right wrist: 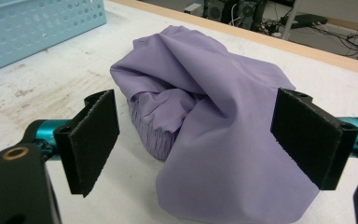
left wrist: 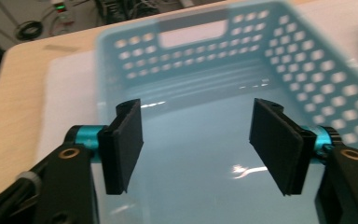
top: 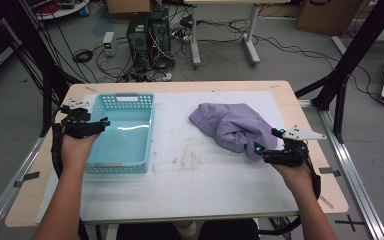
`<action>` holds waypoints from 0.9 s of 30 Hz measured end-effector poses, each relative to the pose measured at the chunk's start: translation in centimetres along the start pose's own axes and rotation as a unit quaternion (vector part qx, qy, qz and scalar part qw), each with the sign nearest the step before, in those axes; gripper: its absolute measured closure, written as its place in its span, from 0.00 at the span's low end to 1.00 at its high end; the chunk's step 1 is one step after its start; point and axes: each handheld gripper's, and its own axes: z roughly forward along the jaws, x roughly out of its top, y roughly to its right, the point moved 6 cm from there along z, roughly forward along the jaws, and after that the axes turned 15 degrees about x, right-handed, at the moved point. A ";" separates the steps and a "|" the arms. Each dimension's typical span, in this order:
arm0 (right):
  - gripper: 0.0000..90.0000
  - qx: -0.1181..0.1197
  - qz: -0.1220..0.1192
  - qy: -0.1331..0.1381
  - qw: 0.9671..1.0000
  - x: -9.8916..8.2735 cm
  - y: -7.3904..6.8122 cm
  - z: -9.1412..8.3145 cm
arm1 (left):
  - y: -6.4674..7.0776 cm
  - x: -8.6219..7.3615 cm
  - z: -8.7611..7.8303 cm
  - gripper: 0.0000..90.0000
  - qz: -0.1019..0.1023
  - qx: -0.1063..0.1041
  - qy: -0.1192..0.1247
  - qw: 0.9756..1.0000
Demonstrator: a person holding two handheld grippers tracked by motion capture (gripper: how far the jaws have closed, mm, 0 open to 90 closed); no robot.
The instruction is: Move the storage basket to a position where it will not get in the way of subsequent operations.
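Cloth [top: 232,126]: heaped at 11 o'clock, just beside our right gripper [top: 266,150], jaws apart and empty; left gripper [top: 100,124], also apart, over basket [top: 147,131], well off.

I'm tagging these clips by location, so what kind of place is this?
Most likely a robotics lab or workshop: black desktop computer towers stand on the floor amid tangled black cables, and a black metal frame flanks the light wooden table.
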 end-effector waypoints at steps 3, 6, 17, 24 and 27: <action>0.17 0.000 0.000 0.002 1.000 0.1 0.0 -0.1 | 2.6 1.1 -0.2 0.35 0.005 -0.027 0.006 1.000; 0.17 0.000 -0.001 0.003 1.000 0.1 0.0 -0.1 | 5.1 1.8 0.0 0.32 0.012 -0.045 0.002 0.999; 0.17 0.001 -0.002 0.006 1.000 0.2 0.0 -0.3 | 11.2 1.1 2.7 0.32 0.045 -0.094 -0.042 0.994; 0.17 0.002 -0.002 0.003 1.000 0.1 0.0 -0.1 | 13.1 0.4 3.6 0.63 0.056 -0.127 -0.068 0.988; 0.17 0.001 0.000 0.004 1.000 0.1 0.0 -0.2 | 12.9 0.3 3.7 0.68 0.051 -0.127 -0.079 0.988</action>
